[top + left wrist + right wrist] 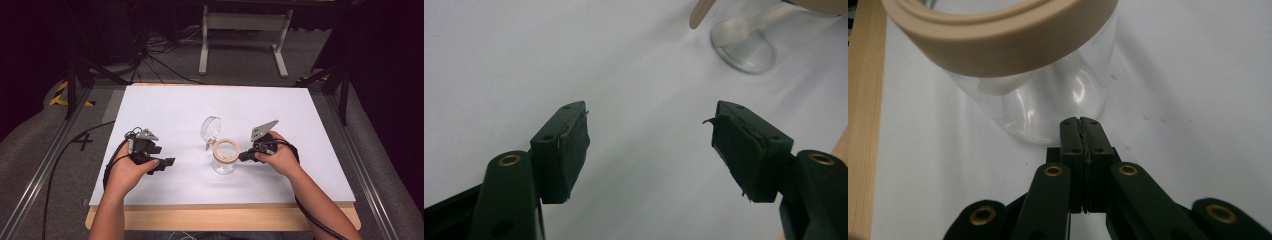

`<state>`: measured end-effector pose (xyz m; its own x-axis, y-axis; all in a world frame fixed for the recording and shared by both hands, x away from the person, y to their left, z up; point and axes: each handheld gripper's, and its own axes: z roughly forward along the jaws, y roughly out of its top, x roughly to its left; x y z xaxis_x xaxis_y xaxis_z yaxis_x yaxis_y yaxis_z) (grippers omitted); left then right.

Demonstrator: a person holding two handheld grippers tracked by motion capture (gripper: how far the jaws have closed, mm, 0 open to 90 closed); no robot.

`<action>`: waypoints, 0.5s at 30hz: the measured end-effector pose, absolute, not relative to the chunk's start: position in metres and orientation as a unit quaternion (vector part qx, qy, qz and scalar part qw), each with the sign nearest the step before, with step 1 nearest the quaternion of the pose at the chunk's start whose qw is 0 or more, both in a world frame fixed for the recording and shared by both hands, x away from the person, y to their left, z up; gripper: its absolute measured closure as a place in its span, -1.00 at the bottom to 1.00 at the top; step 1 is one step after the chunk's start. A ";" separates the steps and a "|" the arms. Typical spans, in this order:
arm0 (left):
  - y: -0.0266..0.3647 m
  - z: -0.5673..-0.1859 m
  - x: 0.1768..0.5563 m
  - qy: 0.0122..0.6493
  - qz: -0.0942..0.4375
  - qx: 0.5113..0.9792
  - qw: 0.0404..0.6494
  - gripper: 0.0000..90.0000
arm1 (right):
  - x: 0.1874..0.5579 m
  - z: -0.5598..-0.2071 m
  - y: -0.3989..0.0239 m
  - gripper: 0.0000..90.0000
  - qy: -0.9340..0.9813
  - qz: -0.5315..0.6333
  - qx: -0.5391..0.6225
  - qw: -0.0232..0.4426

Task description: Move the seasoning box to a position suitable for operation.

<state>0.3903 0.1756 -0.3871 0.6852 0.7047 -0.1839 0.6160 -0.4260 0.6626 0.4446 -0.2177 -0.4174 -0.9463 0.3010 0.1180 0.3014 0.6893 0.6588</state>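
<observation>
a person sits at a white table (165,107) holding a gripper in each hand. a clear glass jar (224,159) with a tan rim stands near the middle, its hinged clear lid (210,127) swung open behind it. the right gripper (245,156) has its jaws pressed together, empty, tips just beside the jar's wall. the left gripper (167,163) rests well apart to the jar's left, jaws spread wide and holding nothing.
</observation>
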 end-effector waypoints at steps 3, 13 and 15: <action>0.174 -0.387 0.394 0.392 0.058 0.839 0.373 -0.31 | 0.438 -0.419 -0.214 1.00 -0.923 -0.353 -0.156 0.005; 0.170 -0.388 0.401 0.396 0.075 0.822 0.401 -0.34 | 0.420 -0.421 -0.198 1.00 -0.928 -0.349 -0.128 0.020; 0.170 -0.387 0.402 0.397 0.076 0.822 0.400 -0.28 | 0.417 -0.421 -0.194 1.00 -0.929 -0.348 -0.122 0.021</action>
